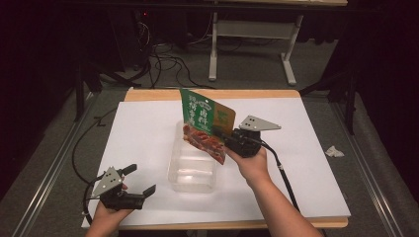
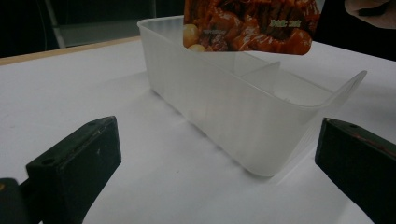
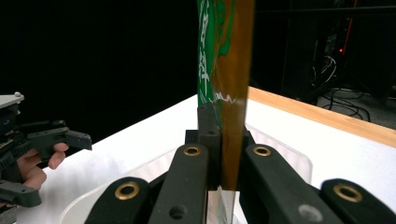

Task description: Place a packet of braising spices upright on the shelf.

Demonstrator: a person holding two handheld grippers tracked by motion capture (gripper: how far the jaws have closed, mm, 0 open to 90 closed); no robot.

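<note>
My right gripper [image 1: 223,134] is shut on a green and red snack packet [image 1: 205,123], holding it upright above the far end of a clear plastic tray [image 1: 192,170]. In the right gripper view the packet [image 3: 225,70] stands edge-on, pinched between the two jaws at my right gripper [image 3: 224,154]. My left gripper [image 1: 139,179] rests open near the table's front left edge, pointing at the tray. In the left gripper view its black fingers [image 2: 74,163] stand wide apart with the tray [image 2: 243,116] beyond them and the packet's lower edge [image 2: 247,28] hanging over it.
The white table top [image 1: 138,133] has a wooden rim [image 1: 212,94] at the far edge. A crumpled white scrap [image 1: 334,151] lies on the floor to the right. Cables [image 1: 168,64] and a white table frame [image 1: 252,34] lie behind.
</note>
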